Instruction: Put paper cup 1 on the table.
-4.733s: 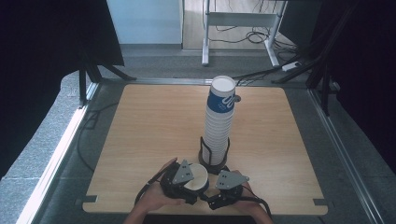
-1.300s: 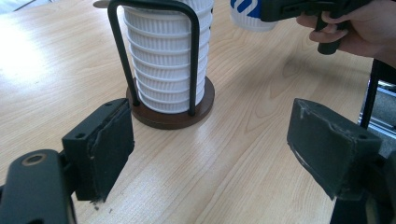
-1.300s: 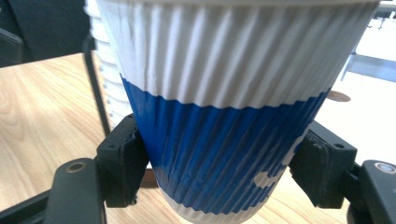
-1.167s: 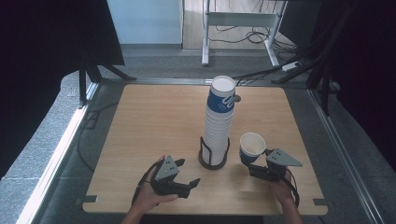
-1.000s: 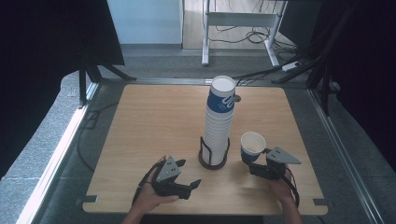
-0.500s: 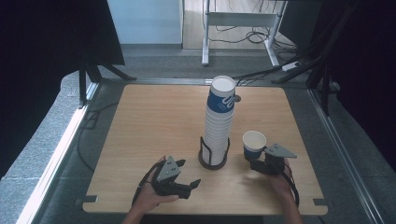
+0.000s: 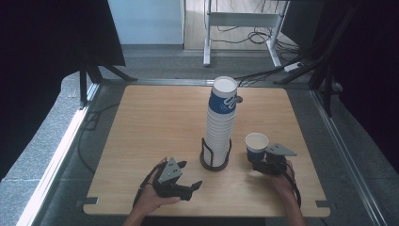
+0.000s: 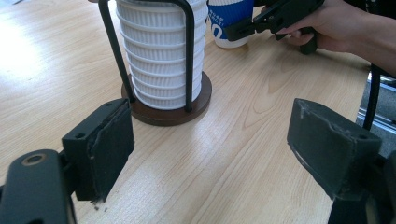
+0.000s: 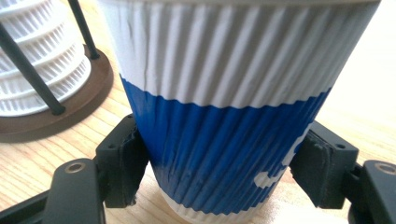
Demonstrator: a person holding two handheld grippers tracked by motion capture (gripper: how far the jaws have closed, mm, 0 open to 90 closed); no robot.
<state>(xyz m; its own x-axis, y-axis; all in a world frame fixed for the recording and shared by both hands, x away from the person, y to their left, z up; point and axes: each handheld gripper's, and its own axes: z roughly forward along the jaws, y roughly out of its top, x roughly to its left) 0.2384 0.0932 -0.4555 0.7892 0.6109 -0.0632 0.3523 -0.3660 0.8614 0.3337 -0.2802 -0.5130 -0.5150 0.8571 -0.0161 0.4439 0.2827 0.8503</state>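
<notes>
A blue and white ribbed paper cup (image 7: 257,143) stands upright on the wooden table (image 7: 155,117), just right of the holder. My right gripper (image 7: 258,159) reaches it from the near side. In the right gripper view both pads still touch the cup (image 9: 224,93) low on its blue band, and the jaws have just been opening slightly. A tall stack of the same cups (image 7: 220,117) sits in a black wire holder with a brown base (image 7: 205,162). My left gripper (image 7: 192,174) rests open at the front left, its jaws (image 8: 210,140) empty and aimed at the stack (image 8: 161,51).
The table's front edge (image 7: 202,213) runs just below both hands. Metal rails line the left and right sides. A white frame and cables (image 7: 244,33) lie on the floor beyond the far edge. Bare wood spreads left and behind the holder.
Since the oldest frame the right gripper has taken the cup from in front of the holder out to its right. Over the last second it sank slightly. The left gripper stayed put.
</notes>
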